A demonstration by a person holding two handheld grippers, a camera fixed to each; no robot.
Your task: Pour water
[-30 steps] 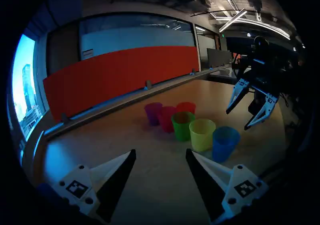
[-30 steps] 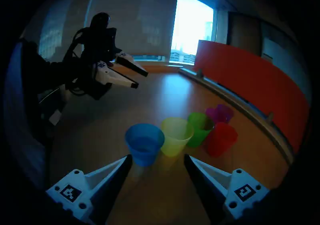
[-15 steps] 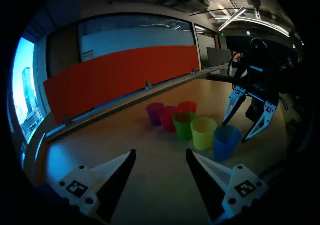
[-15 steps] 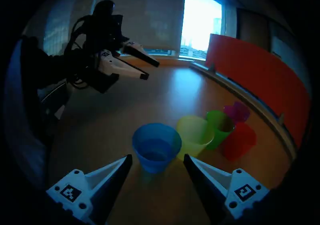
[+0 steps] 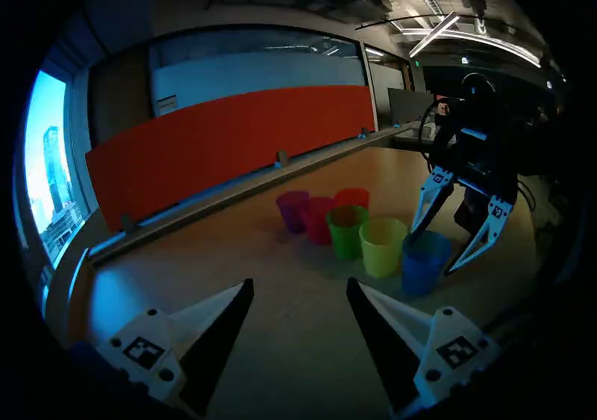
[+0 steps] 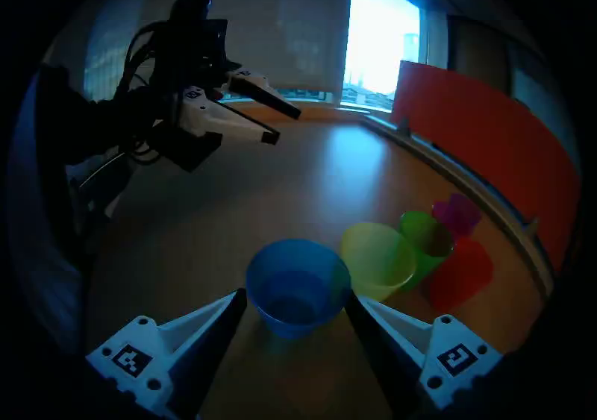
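Standing on the wooden desk (image 6: 224, 211), a flared translucent blue plastic cup (image 6: 298, 301) sits just beside a yellow plastic cup (image 6: 377, 259), inside the spread right tool (image 6: 293, 292); the left tool (image 5: 299, 281) is spread too.

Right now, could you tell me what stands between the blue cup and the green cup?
The yellow cup stands between the blue cup and the green cup in the right gripper view.

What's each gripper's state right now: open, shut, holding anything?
Left gripper: open, holding nothing.
Right gripper: open, fingers on either side of the blue cup, not clamped on it.
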